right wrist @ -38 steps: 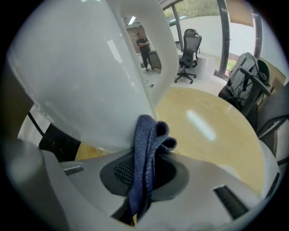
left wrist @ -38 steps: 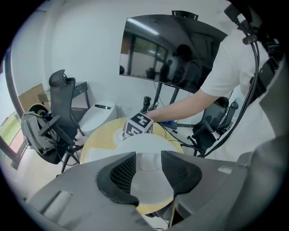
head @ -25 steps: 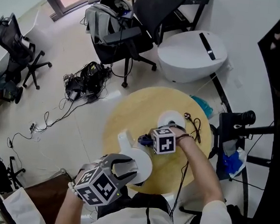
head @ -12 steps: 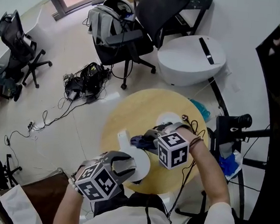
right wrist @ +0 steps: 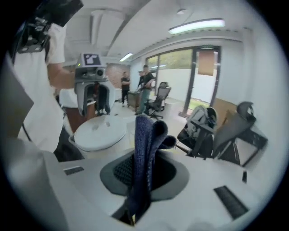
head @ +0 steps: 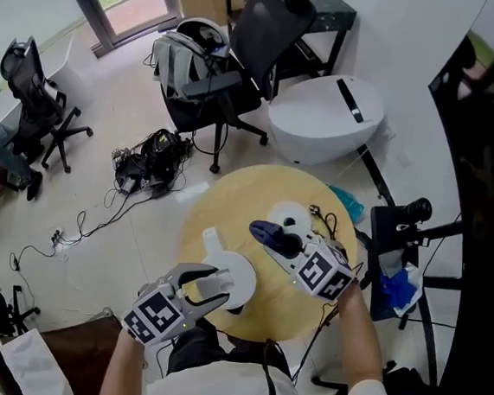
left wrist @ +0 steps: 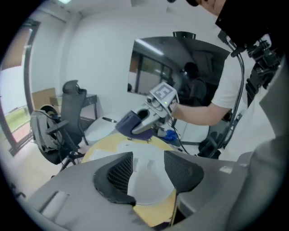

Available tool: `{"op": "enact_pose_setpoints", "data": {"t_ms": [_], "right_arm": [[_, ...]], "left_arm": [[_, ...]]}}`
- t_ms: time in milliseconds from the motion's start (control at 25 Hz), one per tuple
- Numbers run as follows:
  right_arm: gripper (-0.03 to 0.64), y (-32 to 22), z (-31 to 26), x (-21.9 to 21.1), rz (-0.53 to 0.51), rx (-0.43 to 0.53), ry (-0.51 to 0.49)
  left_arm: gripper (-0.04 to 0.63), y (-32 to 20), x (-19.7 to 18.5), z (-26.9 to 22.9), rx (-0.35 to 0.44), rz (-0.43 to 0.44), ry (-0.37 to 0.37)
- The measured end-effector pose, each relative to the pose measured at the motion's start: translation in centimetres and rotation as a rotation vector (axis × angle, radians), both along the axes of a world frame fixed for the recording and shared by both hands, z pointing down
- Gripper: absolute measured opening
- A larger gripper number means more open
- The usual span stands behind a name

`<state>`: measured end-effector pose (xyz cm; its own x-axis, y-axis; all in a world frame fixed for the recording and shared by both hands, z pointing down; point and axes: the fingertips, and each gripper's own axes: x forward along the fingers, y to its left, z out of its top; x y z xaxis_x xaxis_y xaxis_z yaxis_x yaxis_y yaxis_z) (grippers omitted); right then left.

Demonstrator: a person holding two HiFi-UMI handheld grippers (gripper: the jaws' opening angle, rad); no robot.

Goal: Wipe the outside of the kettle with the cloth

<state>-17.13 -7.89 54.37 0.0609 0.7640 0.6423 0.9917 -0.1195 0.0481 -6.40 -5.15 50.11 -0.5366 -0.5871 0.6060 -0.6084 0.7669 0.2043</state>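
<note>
A white kettle (head: 232, 279) stands at the near edge of the round wooden table (head: 230, 195), spout towards the left. My left gripper (head: 207, 285) hangs over the kettle's near side. Its jaws are opening, with the white kettle top (left wrist: 146, 180) showing in the gap and neither pad pressing on it. My right gripper (head: 279, 241) is lifted above the table's middle, shut on a dark blue cloth (head: 265, 232) that hangs clear of the kettle. The folded cloth (right wrist: 146, 135) stands up out of the right gripper (right wrist: 146, 168), with the kettle (right wrist: 100, 131) and left gripper (right wrist: 94, 101) beyond.
A white round base (head: 287, 213) and a black cord (head: 338, 224) lie on the table's far right. Around the table stand a white pod seat (head: 325, 113), an office chair with a backpack (head: 204, 54), floor cables (head: 147, 152) and a camera on a stand (head: 412, 213).
The right gripper has risen off the table with the cloth and swung towards the right. The left gripper's jaws have spread wider over the kettle.
</note>
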Motion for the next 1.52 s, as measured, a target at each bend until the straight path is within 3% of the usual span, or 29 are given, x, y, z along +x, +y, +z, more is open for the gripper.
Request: {"op": "enact_pose_setpoints", "data": {"t_ms": [80,200,320,400,480,720,880,1000,1160,1360,1520], "right_arm": [[0.067,-2.2,0.5,-0.6,0.222,-0.065,0.144],[0.067,-5.5,2.0,-1.0,0.499,-0.161,0.349],[0.067,-7.8,2.8,0.3,0.668,-0.273,0.546],[0.067,-9.1,2.6,2.2,0.725,-0.355,0.633],[0.067,-10.3,2.1,4.2,0.767,-0.403,0.656],[0.067,-13.3,1.6,9.1,0.837,-0.417,0.627],[0.067,-13.6,-0.1,12.1,0.839,-0.421,0.581],[0.067,-13.2,-1.8,15.2,0.829,-0.448,0.572],[0.067,-14.0,-4.3,20.7,0.868,-0.482,0.488],[0.067,-14.1,-7.3,30.2,0.911,-0.462,0.394],[0.067,-15.0,-8.2,35.4,0.949,-0.43,0.337]], "left_arm": [[0.178,1.5,0.1,-1.0,0.04,-0.169,-0.057],[0.005,3.9,1.1,-2.2,0.196,-0.439,-0.08],[0.005,5.0,2.9,-3.0,0.359,-0.61,-0.089],[0.005,5.5,4.1,-3.1,0.397,-0.684,-0.099],[0.005,5.8,4.8,-3.0,0.396,-0.727,-0.116],[0.005,5.8,6.6,-2.4,0.377,-0.797,-0.189],[0.005,5.5,9.2,-2.4,0.311,-0.795,-0.247],[0.005,5.2,12.8,-2.5,0.24,-0.769,-0.301],[0.005,4.3,18.6,-2.0,0.17,-0.734,-0.324],[0.005,2.7,25.8,-3.8,0.151,-0.701,-0.369],[0.005,0.3,29.9,-5.0,0.151,-0.667,-0.382]]}}
